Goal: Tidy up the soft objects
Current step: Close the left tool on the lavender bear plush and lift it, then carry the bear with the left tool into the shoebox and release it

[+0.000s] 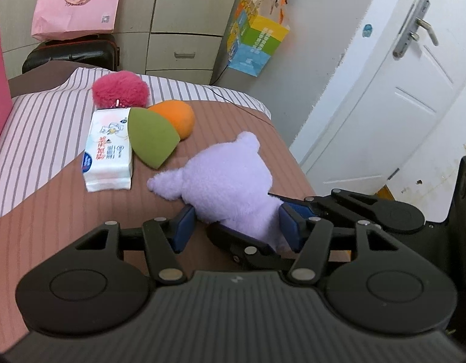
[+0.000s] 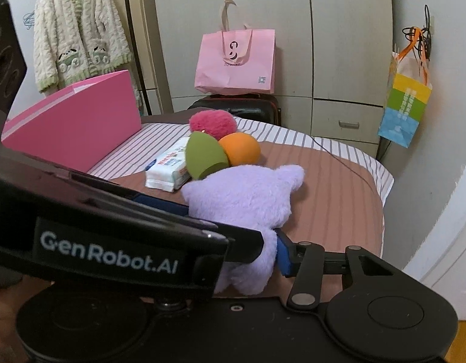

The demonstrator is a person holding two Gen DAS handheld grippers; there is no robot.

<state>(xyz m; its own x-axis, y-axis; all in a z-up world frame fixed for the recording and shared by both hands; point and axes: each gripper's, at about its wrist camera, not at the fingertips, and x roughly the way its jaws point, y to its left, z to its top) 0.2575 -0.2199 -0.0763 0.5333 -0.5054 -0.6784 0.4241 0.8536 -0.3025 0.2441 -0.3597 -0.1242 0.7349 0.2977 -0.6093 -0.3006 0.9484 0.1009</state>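
The left claw (image 1: pixel 236 227) has its two blue pads on either side of the lower body of the purple plush toy (image 1: pixel 230 181). The pads stand apart with the toy between them; the right pad presses on the fur, while the left pad is just beside it, so the claw looks closed around the toy, though not tightly. The right claw (image 2: pixel 263 242) comes to the same toy from the other side. One blue finger (image 2: pixel 284 254) touches the fur at the toy's lower right. Its other finger is hidden behind the left tool body, so I cannot tell if this claw is gripping or open.

The toy lies on the bed (image 1: pixel 66 211), on the brown striped cover, with its ears pointing away from both claws. Ahead of the left claw and a little to its left lies a white tissue pack (image 1: pixel 109 151). A green sponge (image 1: pixel 151 137) leans on the pack's right edge, and an orange sponge (image 1: pixel 175 118) touches the green one behind it. Further ahead sits a red fluffy ball (image 1: pixel 121 89), just behind the pack.

In the right wrist view, a pink box (image 2: pixel 78 124) stands on the bed, to the left of the claw and well apart from the toy. A pink paper bag (image 2: pixel 236 60) is far ahead, in front of the wardrobe (image 2: pixel 348 45).
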